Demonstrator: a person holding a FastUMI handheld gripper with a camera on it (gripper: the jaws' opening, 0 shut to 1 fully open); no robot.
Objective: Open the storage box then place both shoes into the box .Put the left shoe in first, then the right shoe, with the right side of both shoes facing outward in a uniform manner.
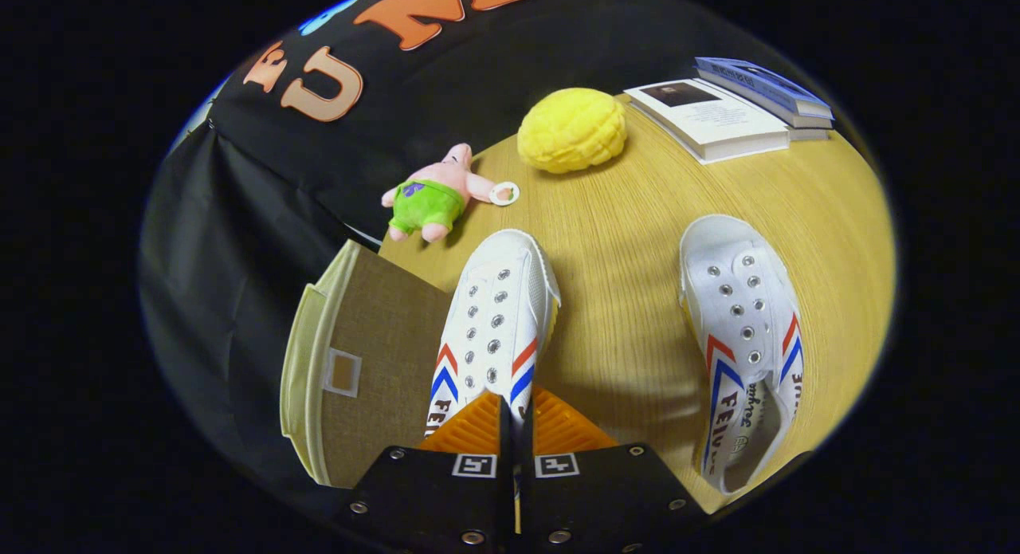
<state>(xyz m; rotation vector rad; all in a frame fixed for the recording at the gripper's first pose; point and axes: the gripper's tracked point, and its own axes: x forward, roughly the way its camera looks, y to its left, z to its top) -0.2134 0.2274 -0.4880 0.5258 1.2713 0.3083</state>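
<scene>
**One shoe gripped, the box not yet seen open**

The gripper (516, 414) is nearest the camera, its two fingers drawn almost together with only a thin slit between them. They appear to pinch the heel edge of the nearer shoe (498, 315), a white canvas shoe with red and blue stripes whose toe points away along the table (621, 219). It seems to be gripped, though the contact itself is hidden behind the fingers.

The storage box (374, 355), covered in tan cloth with a pale rim, lies just beside this shoe, at the table's edge. Its lid looks to be closed, but I cannot tell for sure.

The second shoe (745, 339) lies well apart on the other side, untouched.

Beyond the shoes sit a pink plush toy (434, 194), a yellow bun-shaped cushion (572, 130) and books (717, 115).

By my judgement neither shoe is in the box yet, so both placements remain.
</scene>
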